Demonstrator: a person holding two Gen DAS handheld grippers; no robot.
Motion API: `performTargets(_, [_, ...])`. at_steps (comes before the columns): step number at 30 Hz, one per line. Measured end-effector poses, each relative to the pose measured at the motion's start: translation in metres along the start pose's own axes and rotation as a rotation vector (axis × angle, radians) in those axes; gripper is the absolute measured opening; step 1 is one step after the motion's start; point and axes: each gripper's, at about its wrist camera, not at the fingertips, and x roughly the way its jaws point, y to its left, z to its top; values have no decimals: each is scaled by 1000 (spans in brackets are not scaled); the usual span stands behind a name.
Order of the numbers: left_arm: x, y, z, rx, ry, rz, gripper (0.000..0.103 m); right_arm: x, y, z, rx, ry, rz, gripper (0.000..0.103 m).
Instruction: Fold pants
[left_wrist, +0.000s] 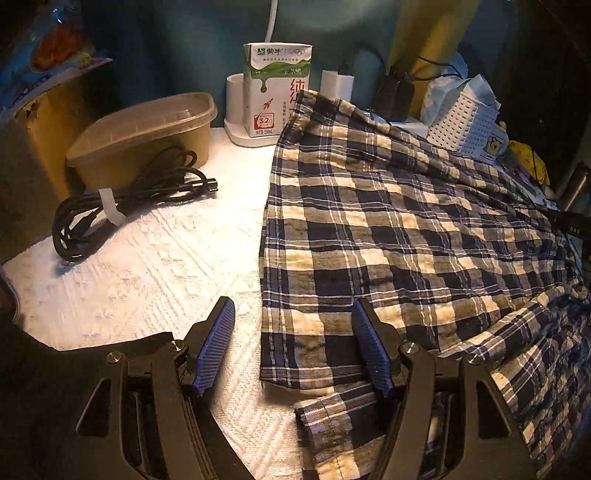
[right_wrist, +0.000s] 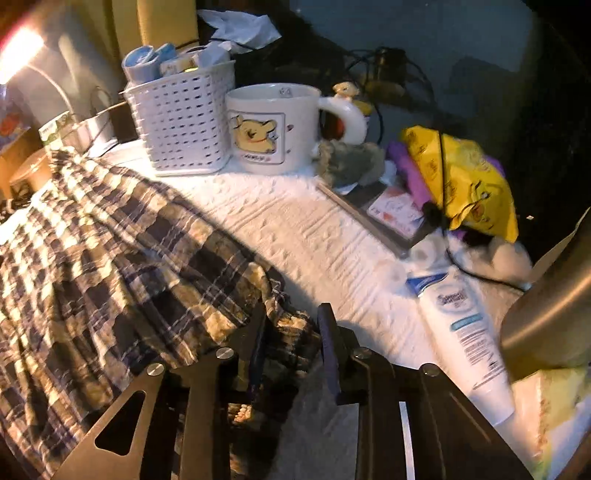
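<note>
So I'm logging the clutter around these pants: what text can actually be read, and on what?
"3.2g" and "250mL": milk carton, whose Chinese brand characters are partly hidden by the plaid pants.
White tube: print too blurred to read.
Mug: caption under the bear too small.

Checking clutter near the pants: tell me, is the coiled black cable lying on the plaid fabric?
No, the black cable lies on the white cloth, apart from the plaid pants.
</note>
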Motion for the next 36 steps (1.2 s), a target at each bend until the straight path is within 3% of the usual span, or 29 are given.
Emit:
performTargets(6, [3,-3,0,23,4,34,66,8,-9,10,-17,-10,-108,21])
performTargets(13, [-9,5,-1,-24,-36,20,66,4,-17,9,16,-25,-108,22])
performTargets(16, [-27,5,-3,-24,-74,15,66,-17,-17,7,12,-51,-132,35])
performTargets(19, [-45,-1,-7,-8,-105,15,66,-45,-11,0,3,-87,-148,54])
performTargets(20, [-52,-5,-10,1,-115,10,66,-55,-10,-4,4,-99,-149,59])
performTargets(27, [-91,-26,-41,76,-155,-13,66,-114,7,-42,1,-162,-137,59])
performTargets(36, [-130,-48,-105,84,-137,-67,66,-162,45,-105,2,-173,-96,59])
